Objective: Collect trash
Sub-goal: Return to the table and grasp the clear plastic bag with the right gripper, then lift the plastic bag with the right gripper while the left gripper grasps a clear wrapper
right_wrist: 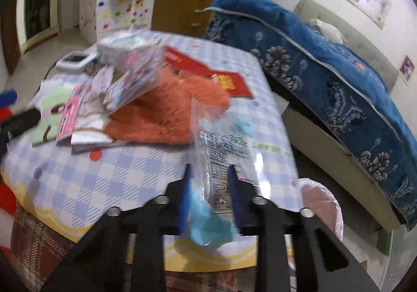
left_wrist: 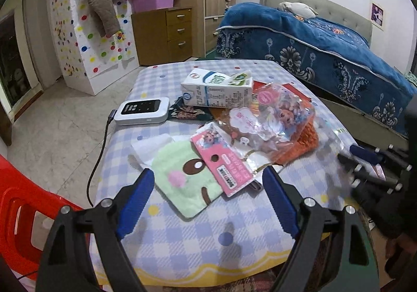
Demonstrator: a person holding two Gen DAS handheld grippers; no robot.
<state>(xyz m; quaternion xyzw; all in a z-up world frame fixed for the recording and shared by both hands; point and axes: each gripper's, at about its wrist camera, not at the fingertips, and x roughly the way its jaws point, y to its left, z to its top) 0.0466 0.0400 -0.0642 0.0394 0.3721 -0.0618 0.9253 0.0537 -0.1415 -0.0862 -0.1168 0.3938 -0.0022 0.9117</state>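
Left gripper (left_wrist: 208,187) hung jaws wide apart, empty, with the green cloth (left_wrist: 182,182) and pink card (left_wrist: 224,164) lying right between the tips, so it could've grabbed the cloth by mistake.

Right gripper (right_wrist: 208,182) was clamped on the clear wrapper (right_wrist: 221,156); bin bag (right_wrist: 323,203) just off to its right. Slippery film, might've slid out.

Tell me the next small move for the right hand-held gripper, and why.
Probably carry it right and down to the pink-lined bin beside the table, then open. The right hand-held gripper looks shut on the clear plastic wrapper, already lifted off the cloth, so only dropping it in remains.
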